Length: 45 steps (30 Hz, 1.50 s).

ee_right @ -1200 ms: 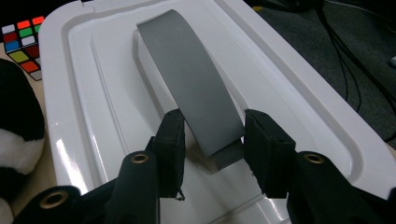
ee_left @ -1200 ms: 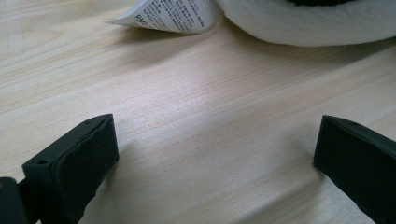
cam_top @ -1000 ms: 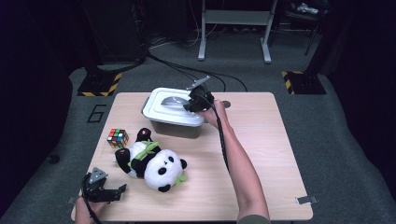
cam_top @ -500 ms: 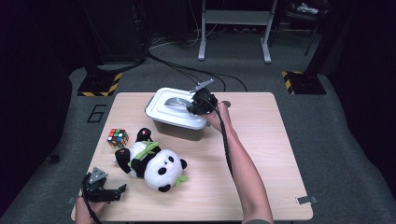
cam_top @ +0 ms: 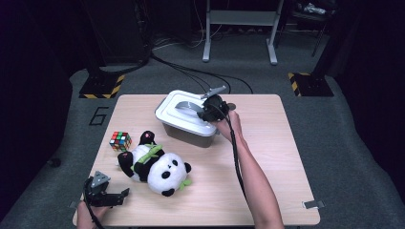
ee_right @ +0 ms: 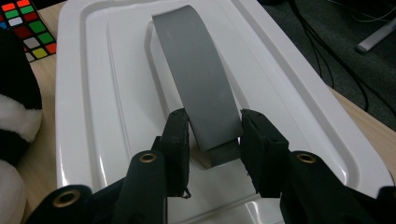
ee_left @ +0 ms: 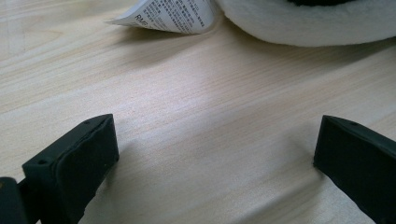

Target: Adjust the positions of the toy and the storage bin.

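A grey box with a white lid (cam_top: 173, 110) stands at the back middle of the table. My right gripper (cam_top: 205, 110) reaches over the lid from the right. In the right gripper view it (ee_right: 215, 140) is shut on the near end of the lid's grey arched handle (ee_right: 201, 79), one pad pressing each side. The lid (ee_right: 93, 112) sits flat on the box. My left gripper (cam_top: 117, 196) rests at the table's front left corner, open, its jaws apart over bare wood (ee_left: 215, 154). A plush panda (cam_top: 155, 164) lies just beyond it, and its white belly (ee_left: 317, 18) and printed tag (ee_left: 173, 14) show ahead of the jaws.
A colour puzzle cube (cam_top: 120, 140) sits left of the panda, also seen past the lid's corner (ee_right: 25, 28). The wooden table (cam_top: 272, 157) has bare room on its right half. Cables and stand legs cross the dark floor behind it.
My right gripper has slid a little to the right and nearer, and the box has shifted and turned slightly with it. The left gripper has stayed put.
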### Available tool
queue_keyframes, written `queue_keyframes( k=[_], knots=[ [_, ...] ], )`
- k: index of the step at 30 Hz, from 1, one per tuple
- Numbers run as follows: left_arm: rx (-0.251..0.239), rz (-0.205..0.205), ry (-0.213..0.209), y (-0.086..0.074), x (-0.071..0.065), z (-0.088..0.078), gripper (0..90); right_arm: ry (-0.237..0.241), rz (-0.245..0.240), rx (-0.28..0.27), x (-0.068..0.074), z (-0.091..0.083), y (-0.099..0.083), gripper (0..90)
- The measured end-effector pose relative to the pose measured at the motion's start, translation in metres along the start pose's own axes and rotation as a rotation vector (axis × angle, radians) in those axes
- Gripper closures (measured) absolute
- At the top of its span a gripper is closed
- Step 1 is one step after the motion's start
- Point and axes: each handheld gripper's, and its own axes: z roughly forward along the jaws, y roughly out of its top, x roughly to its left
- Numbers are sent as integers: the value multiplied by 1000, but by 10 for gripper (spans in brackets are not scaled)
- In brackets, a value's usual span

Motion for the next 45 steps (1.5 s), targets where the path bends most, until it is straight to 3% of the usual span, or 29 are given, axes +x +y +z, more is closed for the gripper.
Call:
queue_keyframes(
  k=[20,29,30,31,40,45],
  knots=[
    [-7,-9,1,0,-1,0,0,-63,85,17,11,-24,-19,631],
    [-7,-8,1,0,-1,0,0,-69,106,16,16,-35,-29,632],
    [-7,-9,1,0,-1,0,0,-72,124,23,17,-37,-30,632],
    [-6,-8,1,0,-1,0,0,-72,110,22,17,-37,-30,632],
    [0,0,0,0,0,0,0,-78,137,21,24,-48,-40,628],
    [-5,-7,0,0,-1,0,0,-51,105,13,20,-47,-37,564]
  ],
)
